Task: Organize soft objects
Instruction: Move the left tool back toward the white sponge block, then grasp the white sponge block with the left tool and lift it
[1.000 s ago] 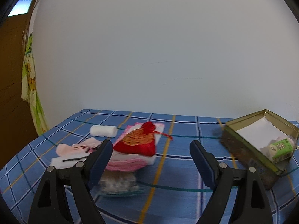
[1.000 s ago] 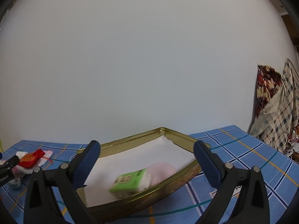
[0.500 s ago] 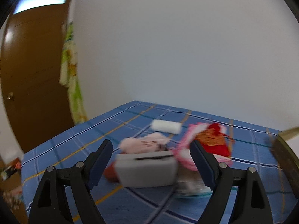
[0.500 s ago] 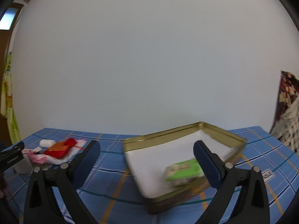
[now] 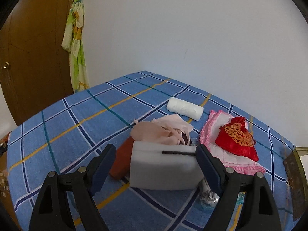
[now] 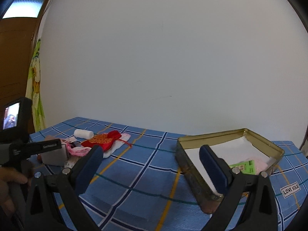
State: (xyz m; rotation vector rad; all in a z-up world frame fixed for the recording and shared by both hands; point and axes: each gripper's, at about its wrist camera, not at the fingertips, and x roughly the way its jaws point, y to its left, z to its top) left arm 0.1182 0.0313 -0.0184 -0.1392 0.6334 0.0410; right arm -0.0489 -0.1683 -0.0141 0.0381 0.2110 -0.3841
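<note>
My left gripper (image 5: 155, 163) is open around a white foam block (image 5: 165, 165) on the blue plaid cloth; its right finger is at the block's side, the left one apart. Behind the block lie a pale pink cloth (image 5: 163, 130), an orange-brown item (image 5: 122, 159), a white roll (image 5: 184, 108), and a red embroidered pouch (image 5: 236, 138) on a pink-edged cloth (image 5: 217, 127). My right gripper (image 6: 152, 165) is open and empty above the cloth, left of a gold tin (image 6: 194, 171) that holds a green-labelled packet (image 6: 243, 168).
A clear plastic packet (image 5: 208, 196) lies under my left gripper's right finger. The table's left edge (image 5: 28, 123) drops off near a wooden door (image 5: 28, 57). The left gripper's handle and hand show in the right wrist view (image 6: 17, 150). A white wall stands behind the table.
My left gripper has swung left and moved in on the white foam block, which now sits between its fingers. My right gripper has swung left, so the tin now lies to its right.
</note>
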